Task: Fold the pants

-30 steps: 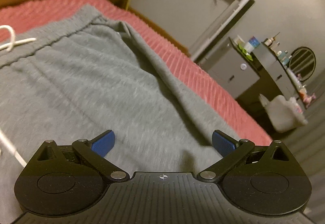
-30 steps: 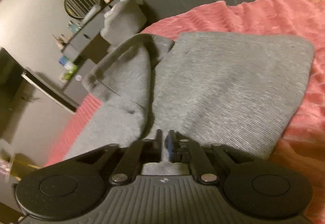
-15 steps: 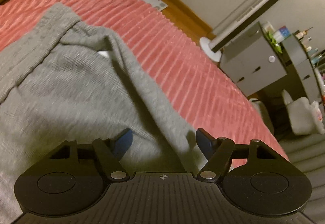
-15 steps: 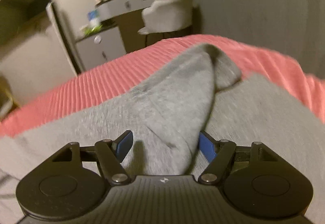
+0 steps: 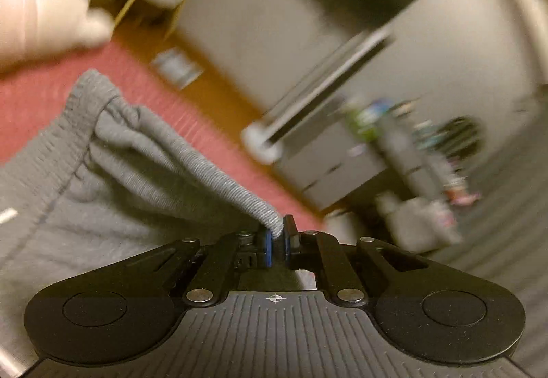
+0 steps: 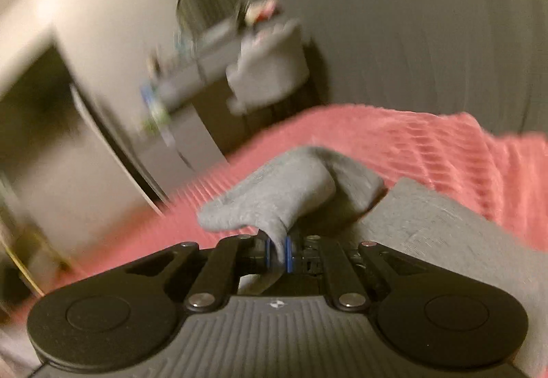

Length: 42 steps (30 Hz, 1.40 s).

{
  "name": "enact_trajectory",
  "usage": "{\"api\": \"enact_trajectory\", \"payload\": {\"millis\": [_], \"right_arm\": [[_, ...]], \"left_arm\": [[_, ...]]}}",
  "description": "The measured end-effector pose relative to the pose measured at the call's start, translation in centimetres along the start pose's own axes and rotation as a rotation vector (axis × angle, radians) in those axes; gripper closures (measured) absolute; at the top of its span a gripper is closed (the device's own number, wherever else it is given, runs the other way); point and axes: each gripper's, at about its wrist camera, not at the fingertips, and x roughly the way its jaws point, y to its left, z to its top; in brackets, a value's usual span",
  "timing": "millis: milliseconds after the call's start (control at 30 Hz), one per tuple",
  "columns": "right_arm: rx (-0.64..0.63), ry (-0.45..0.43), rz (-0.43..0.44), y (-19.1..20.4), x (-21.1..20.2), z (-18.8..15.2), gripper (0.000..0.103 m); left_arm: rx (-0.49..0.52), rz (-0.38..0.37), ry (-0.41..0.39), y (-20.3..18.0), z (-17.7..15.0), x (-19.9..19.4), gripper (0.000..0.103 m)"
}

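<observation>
Both tongs, left (image 5: pixel 278 238) and right (image 6: pixel 278 253), pinching grey pants (image 5: pixel 102 179), waistband end far-left.

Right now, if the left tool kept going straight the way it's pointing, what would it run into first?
The pants: the left tool is already shut on a fold of them, and that ridge of fabric runs straight ahead. Beyond it lies the red bedspread, though depth is hard to judge in the blur.

pants (image 5: pixel 144 152): 1 | bedspread (image 6: pixel 428 138): 1 | pillow (image 5: pixel 41 15): 1 | grippers: 2
</observation>
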Motion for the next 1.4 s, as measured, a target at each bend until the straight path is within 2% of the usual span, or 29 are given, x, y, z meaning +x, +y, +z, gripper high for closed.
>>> {"api": "enact_trajectory", "payload": {"millis": [67, 167, 300, 333, 367, 400, 433, 467, 500, 533, 567, 633, 667, 700, 733, 767, 800, 833, 900, 967, 1033, 1100, 1133, 1167, 1200, 1267, 1367, 1400], "right_arm": [[0.063, -0.050, 0.027, -2.2, -3.8, -0.1, 0.095], [0.083, -0.039, -0.038, -6.0, -7.1, -2.1, 0.095], [0.158, 0.090, -0.184, -11.6, -6.8, -6.5, 0.095], [0.158, 0.090, -0.184, -11.6, -6.8, -6.5, 0.094], [0.204, 0.094, -0.198, -13.3, -6.5, -8.2, 0.092], [0.228, 0.071, -0.180, -13.5, -6.7, -8.5, 0.089], [0.242, 0.068, -0.172, -13.4, -6.9, -8.4, 0.086], [0.242, 0.066, -0.160, -13.2, -6.9, -8.2, 0.078], [0.229, 0.067, -0.148, -12.7, -6.7, -8.1, 0.067], [0.211, 0.071, -0.138, -12.4, -6.4, -7.7, 0.062], [0.204, 0.075, -0.135, -12.2, -5.9, -7.4, 0.052], [0.204, 0.079, -0.148, -11.9, -4.8, -7.2, 0.051], [0.203, 0.082, -0.163, -11.9, -4.3, -7.0, 0.053], [0.200, 0.091, -0.183, -11.6, -4.2, -6.9, 0.059], [0.185, 0.100, -0.214, -11.4, -3.7, -6.4, 0.065], [0.167, 0.108, -0.244, -11.1, -3.4, -6.1, 0.080], [0.155, 0.117, -0.270, -10.8, -3.1, -5.7, 0.094], [0.155, 0.124, -0.282, -10.6, -2.7, -5.3, 0.096], [0.155, 0.151, -0.280, -9.9, -2.0, -4.2, 0.097], [0.168, 0.105, -0.178, -8.2, -2.8, -2.2, 0.098], [0.224, 0.003, 0.000, -6.9, -4.7, 0.0, 0.098], [0.260, -0.131, 0.180, -6.5, -7.2, 1.4, 0.098], [0.251, -0.192, 0.231, -6.7, -8.3, 1.6, 0.098], [0.230, -0.228, 0.239, -7.2, -9.0, 1.5, 0.098], [0.202, -0.240, 0.207, -7.9, -9.4, 1.1, 0.098], [0.155, -0.192, 0.071, -9.9, -8.7, -0.4, 0.097], [0.078, -0.009, -0.196, -13.3, -5.8, -4.0, 0.096], [0.049, 0.064, -0.290, -14.2, -4.7, -5.2, 0.096]], "left_arm": [[0.046, -0.037, -0.032, 0.1, -2.2, -5.9, 0.093], [0.022, 0.015, 0.021, 2.9, -7.1, -11.1, 0.089], [0.007, 0.210, 0.196, 7.7, -13.0, -11.5, 0.086], [-0.005, 0.259, 0.223, 8.8, -13.7, -11.1, 0.085], [-0.030, 0.265, 0.226, 9.8, -13.6, -10.8, 0.080], [-0.063, 0.256, 0.203, 10.7, -13.2, -10.7, 0.075], [-0.085, 0.258, 0.171, 11.1, -12.6, -11.0, 0.059], [-0.102, 0.262, 0.125, 11.4, -11.9, -11.3, 0.033], [-0.108, 0.266, 0.086, 11.5, -11.4, -11.3, 0.024], [-0.114, 0.275, 0.055, 11.6, -11.1, -11.2, 0.015], [-0.128, 0.296, 0.042, 12.1, -10.5, -10.8, 0.015], [-0.178, 0.298, 0.047, 12.9, -9.8, -10.0, 0.017], [-0.227, 0.321, 0.063, 13.7, -9.3, -9.6, 0.026], [-0.281, 0.346, 0.080, 14.5, -8.7, -9.2, 0.032], [-0.318, 0.343, 0.087, 14.9, -8.0, -8.7, 0.046], [-0.349, 0.336, 0.083, 15.5, -7.4, -8.5, 0.063], [-0.367, 0.341, 0.081, 15.8, -6.8, -8.4, 0.074], [-0.375, 0.338, 0.088, 15.8, -6.1, -8.1, 0.091], [-0.387, 0.282, 0.085, 14.7, -5.2, -8.2, 0.091], [-0.332, 0.144, 0.000, 12.8, -3.6, -9.8, 0.092], [-0.243, 0.038, -0.101, 10.0, -1.9, -12.1, 0.092], [-0.186, -0.009, -0.156, 8.8, -1.3, -14.2, 0.091], [-0.168, -0.006, -0.161, 8.9, -1.3, -14.8, 0.091], [-0.126, 0.026, -0.160, 9.3, -1.7, -15.2, 0.090], [-0.086, 0.078, -0.148, 10.1, -2.8, -15.8, 0.089], [-0.010, 0.231, -0.063, 11.6, -5.0, -15.1, 0.086], [-0.019, 0.414, 0.146, 14.9, -9.2, -12.8, 0.085], [-0.023, 0.449, 0.175, 15.4, -9.8, -12.1, 0.083]]}}
